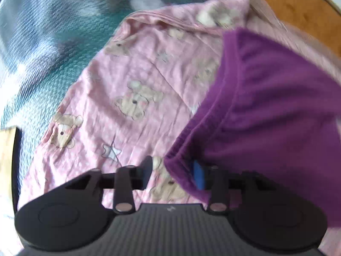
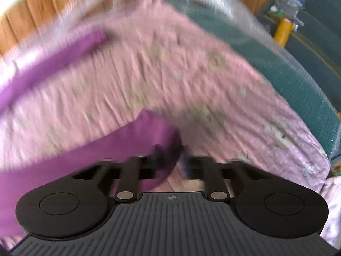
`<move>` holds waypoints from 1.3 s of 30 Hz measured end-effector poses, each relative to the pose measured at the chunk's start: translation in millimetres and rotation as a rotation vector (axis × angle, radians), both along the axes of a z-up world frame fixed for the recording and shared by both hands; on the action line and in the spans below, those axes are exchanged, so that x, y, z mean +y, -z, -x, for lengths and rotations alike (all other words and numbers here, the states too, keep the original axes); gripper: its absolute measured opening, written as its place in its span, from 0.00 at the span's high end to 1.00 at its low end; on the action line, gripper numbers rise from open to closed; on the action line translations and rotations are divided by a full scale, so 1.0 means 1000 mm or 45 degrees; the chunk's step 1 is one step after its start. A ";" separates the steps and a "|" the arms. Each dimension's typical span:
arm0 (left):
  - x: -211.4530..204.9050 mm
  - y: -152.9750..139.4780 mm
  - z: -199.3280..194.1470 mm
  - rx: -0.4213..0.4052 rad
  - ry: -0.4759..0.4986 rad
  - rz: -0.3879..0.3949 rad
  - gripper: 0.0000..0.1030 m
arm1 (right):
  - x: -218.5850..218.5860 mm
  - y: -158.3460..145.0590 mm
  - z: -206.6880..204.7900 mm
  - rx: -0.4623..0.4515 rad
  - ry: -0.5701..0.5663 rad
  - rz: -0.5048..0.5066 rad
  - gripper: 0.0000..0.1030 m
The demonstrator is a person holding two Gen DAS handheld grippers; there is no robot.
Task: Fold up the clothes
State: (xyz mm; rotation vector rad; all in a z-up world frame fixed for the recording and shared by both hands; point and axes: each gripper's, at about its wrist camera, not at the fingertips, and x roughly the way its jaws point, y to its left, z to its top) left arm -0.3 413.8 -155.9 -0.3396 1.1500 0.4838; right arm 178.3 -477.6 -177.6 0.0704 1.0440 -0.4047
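A purple garment (image 1: 270, 111) hangs over a pink sheet printed with bears and stars (image 1: 132, 98). In the left wrist view my left gripper (image 1: 173, 173) has its jaws apart, with the purple hem lying against the blue-padded right finger (image 1: 199, 175); the left finger (image 1: 147, 171) stands clear over the pink sheet. In the right wrist view, which is blurred by motion, my right gripper (image 2: 170, 160) has a purple fold (image 2: 147, 147) between its fingers. A purple edge (image 2: 64, 53) also runs at the upper left of that view over the pink sheet (image 2: 170, 74).
The pink sheet lies on a teal bubble-textured cover (image 1: 53, 42), also in the right wrist view (image 2: 277, 68). Wooden panelling (image 1: 298, 10) stands behind. A yellow object (image 2: 284, 29) and clutter sit at the far right. A pale board edge (image 1: 7, 160) shows at left.
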 end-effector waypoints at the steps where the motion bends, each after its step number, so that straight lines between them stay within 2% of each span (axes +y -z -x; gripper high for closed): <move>1: -0.002 -0.002 0.006 -0.005 0.029 -0.026 0.54 | -0.001 -0.003 0.004 0.006 0.050 0.094 0.59; 2: -0.004 -0.010 0.012 -0.036 0.016 -0.052 0.47 | 0.000 -0.012 0.012 -0.029 0.096 0.154 0.57; 3: -0.006 -0.017 0.018 -0.068 0.002 -0.079 0.47 | 0.003 -0.024 0.021 -0.088 0.109 0.162 0.57; 5: -0.011 -0.032 0.030 -0.131 -0.023 -0.129 0.51 | 0.018 -0.043 0.031 -0.187 0.024 0.109 0.54; 8: -0.036 -0.037 0.011 -0.224 0.075 -0.046 0.51 | 0.061 -0.051 0.025 -0.226 -0.259 0.035 0.47; 10: -0.055 -0.035 -0.005 -0.270 0.143 0.006 0.50 | 0.082 -0.029 0.008 -0.170 -0.369 -0.009 0.46; 12: -0.073 -0.014 -0.027 -0.240 0.178 0.058 0.49 | 0.102 -0.005 -0.010 -0.111 -0.465 -0.052 0.47; 13: -0.072 -0.005 -0.027 -0.209 0.156 0.046 0.49 | 0.111 0.007 -0.019 -0.081 -0.513 -0.073 0.50; 15: -0.068 0.014 -0.029 -0.147 0.111 0.022 0.51 | 0.106 0.031 -0.026 -0.035 -0.495 -0.090 0.53; 16: -0.066 0.023 -0.029 -0.116 0.089 0.010 0.50 | 0.097 0.038 -0.027 -0.042 -0.477 -0.101 0.42; 17: -0.064 0.032 -0.030 -0.085 0.066 -0.002 0.50 | 0.085 0.039 -0.029 -0.035 -0.443 -0.121 0.38; 18: -0.062 0.041 -0.030 -0.054 0.043 -0.013 0.50 | 0.071 0.039 -0.032 -0.024 -0.404 -0.144 0.39; 20: -0.055 0.032 -0.025 -0.020 -0.049 0.001 0.57 | 0.052 0.028 -0.042 0.026 -0.376 -0.186 0.43; 21: -0.053 0.026 -0.023 -0.036 -0.072 0.019 0.56 | 0.047 0.016 -0.053 0.004 -0.410 -0.209 0.49; 22: -0.053 0.021 -0.022 -0.044 -0.100 0.021 0.55 | 0.042 0.002 -0.064 -0.030 -0.452 -0.231 0.47; 23: -0.052 0.018 -0.023 -0.042 -0.127 0.023 0.54 | 0.040 -0.009 -0.079 -0.073 -0.480 -0.233 0.41; 24: -0.052 0.015 -0.026 -0.033 -0.149 0.025 0.53 | 0.039 -0.021 -0.098 -0.114 -0.495 -0.218 0.38; 28: -0.061 0.006 -0.054 0.058 -0.147 -0.022 0.51 | 0.044 -0.048 -0.211 -0.245 -0.536 -0.198 0.34; 31: -0.074 -0.004 -0.079 0.085 -0.100 -0.058 0.51 | 0.054 -0.034 -0.295 -0.229 -0.546 -0.203 0.31; 34: -0.081 -0.018 -0.097 0.040 -0.121 -0.046 0.49 | 0.064 -0.012 -0.371 -0.177 -0.554 -0.199 0.31; 36: -0.080 -0.026 -0.109 -0.024 -0.181 0.009 0.49 | 0.070 0.009 -0.397 -0.126 -0.580 -0.206 0.36; 37: -0.079 -0.029 -0.115 -0.057 -0.209 0.035 0.49 | 0.072 0.018 -0.405 -0.093 -0.605 -0.219 0.49; 38: -0.078 -0.031 -0.121 -0.089 -0.237 0.061 0.49 | 0.075 0.026 -0.410 -0.057 -0.634 -0.235 0.89; 39: -0.076 -0.034 -0.128 -0.122 -0.264 0.087 0.49 | 0.079 0.023 -0.405 -0.083 -0.700 -0.246 0.97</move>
